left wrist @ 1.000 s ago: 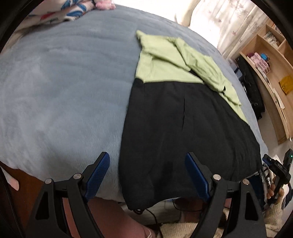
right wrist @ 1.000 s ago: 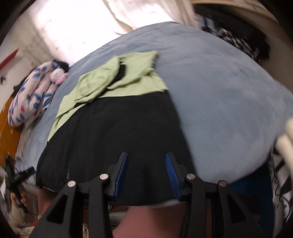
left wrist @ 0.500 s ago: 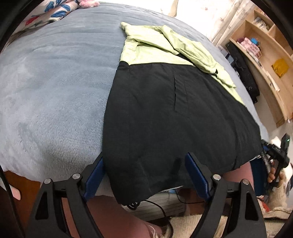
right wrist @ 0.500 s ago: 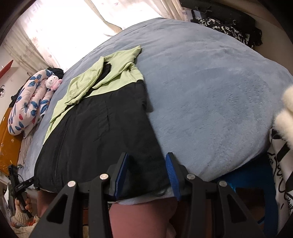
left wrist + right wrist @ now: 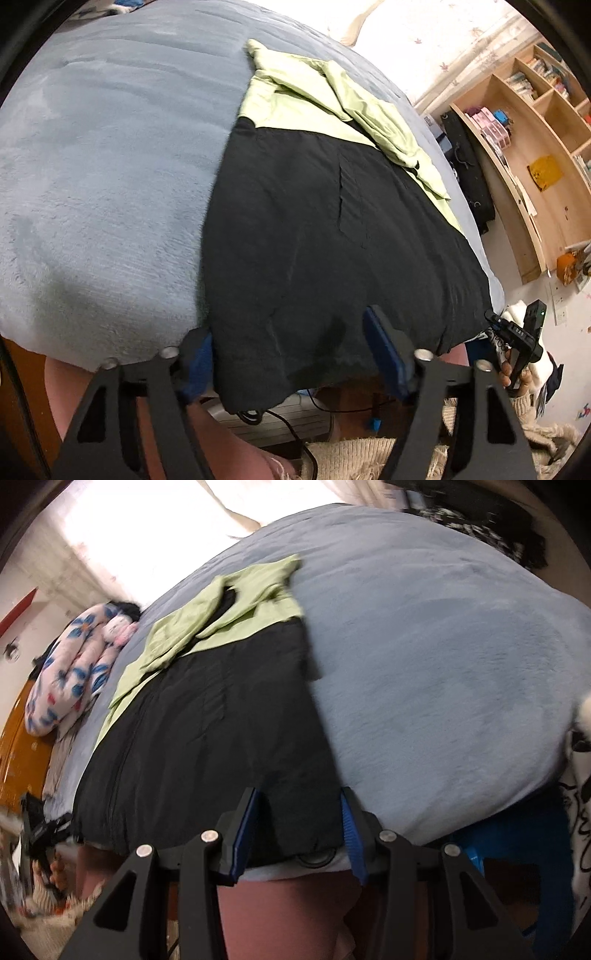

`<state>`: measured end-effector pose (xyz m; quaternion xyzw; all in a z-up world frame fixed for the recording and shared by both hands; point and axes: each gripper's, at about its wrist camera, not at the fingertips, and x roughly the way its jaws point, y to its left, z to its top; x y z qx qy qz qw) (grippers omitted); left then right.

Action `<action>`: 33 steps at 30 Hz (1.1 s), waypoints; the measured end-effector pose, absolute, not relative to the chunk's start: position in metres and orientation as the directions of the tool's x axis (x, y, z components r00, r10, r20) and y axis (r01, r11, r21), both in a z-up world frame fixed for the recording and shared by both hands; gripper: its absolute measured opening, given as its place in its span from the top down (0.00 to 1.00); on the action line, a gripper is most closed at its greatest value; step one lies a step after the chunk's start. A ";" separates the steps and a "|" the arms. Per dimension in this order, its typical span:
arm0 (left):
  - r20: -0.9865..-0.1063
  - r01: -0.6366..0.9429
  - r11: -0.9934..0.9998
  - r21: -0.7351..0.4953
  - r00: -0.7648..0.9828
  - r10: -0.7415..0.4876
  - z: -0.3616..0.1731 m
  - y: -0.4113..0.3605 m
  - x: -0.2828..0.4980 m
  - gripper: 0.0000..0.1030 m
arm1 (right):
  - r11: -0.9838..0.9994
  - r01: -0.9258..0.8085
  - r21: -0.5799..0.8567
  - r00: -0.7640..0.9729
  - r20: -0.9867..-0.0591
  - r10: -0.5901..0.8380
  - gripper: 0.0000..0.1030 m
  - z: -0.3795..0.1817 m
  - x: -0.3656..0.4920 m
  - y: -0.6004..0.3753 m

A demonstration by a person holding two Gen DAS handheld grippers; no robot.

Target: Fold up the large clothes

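Jacket, one, black and green, on one bed; both hand-held grippers spread wide at its hem.

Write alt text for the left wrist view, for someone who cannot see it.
A black and light-green jacket lies spread flat on a grey-blue fleece bedspread, its black hem hanging over the near edge. The left tongs, open, straddle the hem's near-left corner. The right tongs appear at the hem's far corner; wooden shelves stand beyond.

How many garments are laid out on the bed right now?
1: a black and green jacket lies spread on the blue blanket, its hem at the near edge between the open left gripper and open right gripper. Others may lie out of view.
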<state>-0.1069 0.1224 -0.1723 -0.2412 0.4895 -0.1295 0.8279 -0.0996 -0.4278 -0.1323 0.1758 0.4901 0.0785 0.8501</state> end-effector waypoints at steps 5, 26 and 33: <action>-0.749 -0.036 0.842 -0.539 0.478 -0.459 -0.179 0.130 -0.106 0.42 | 0.927 0.013 0.375 0.502 -0.804 0.318 0.57 -0.135 -0.100 -0.423; -0.566 -0.053 0.652 -0.756 0.553 -0.611 -0.115 0.124 -0.064 0.91 | 0.915 -0.111 0.388 0.618 -0.694 0.369 0.83 -0.051 -0.052 -0.386; -0.491 -0.052 0.648 -0.760 0.699 -0.520 -0.039 0.141 0.023 0.91 | 0.881 -0.087 0.466 0.710 -0.591 0.383 0.83 0.003 0.042 -0.390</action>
